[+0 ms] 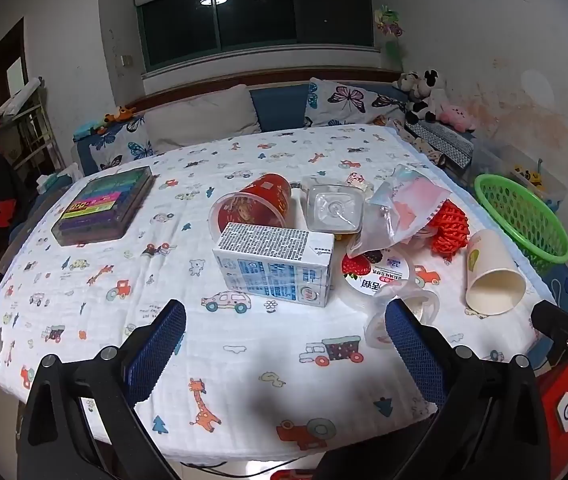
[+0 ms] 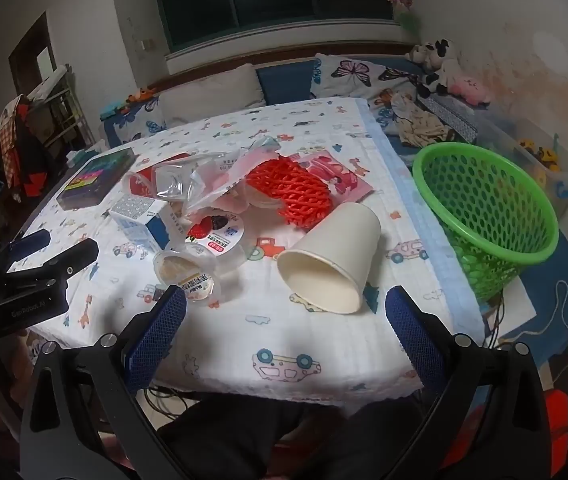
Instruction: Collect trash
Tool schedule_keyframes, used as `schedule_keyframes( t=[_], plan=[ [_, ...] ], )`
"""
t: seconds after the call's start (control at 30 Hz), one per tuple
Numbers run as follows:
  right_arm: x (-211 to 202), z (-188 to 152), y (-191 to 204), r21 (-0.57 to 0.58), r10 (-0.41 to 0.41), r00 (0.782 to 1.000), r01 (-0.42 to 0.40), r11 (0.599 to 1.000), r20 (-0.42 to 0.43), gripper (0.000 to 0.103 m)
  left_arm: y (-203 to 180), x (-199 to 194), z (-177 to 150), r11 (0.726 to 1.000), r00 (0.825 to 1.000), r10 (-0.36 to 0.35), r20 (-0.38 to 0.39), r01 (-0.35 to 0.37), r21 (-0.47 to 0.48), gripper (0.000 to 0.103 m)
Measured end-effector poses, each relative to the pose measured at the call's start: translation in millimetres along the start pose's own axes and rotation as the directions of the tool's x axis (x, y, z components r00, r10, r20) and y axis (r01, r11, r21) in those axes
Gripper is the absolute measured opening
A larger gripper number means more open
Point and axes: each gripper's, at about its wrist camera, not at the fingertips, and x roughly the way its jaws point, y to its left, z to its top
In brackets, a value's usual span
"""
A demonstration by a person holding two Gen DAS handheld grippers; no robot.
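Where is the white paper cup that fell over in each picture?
Left wrist view: the white paper cup lies on its side at the right of the table, mouth toward the camera, just left of the green basket.
Right wrist view: the cup lies near the middle, straight ahead of the open jaws, mouth toward the camera.
Shared landmark: the red foam net lies just behind the cup in both.

Marker case (image 1: 104, 205), pillows (image 1: 203, 121), plush toys (image 1: 424, 94)
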Motion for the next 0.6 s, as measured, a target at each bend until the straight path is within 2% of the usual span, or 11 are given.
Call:
schedule_keyframes(
  t=[0.47, 0.6],
  plan=[
    [-7, 3, 4, -0.020, -0.014, 1.000, 0.014, 1.000, 0.022, 0.099, -9, -6, 12, 1.000, 1.000, 0.001, 0.016, -0.001, 0.000, 0.097],
    [-7, 3, 3, -0.019, -0.015, 1.000, 0.015, 1.000, 0.022, 0.099, -1, -9, 4, 1.000, 1.000, -0.007, 0.031, 0.007, -0.001, 0.097]
  ],
)
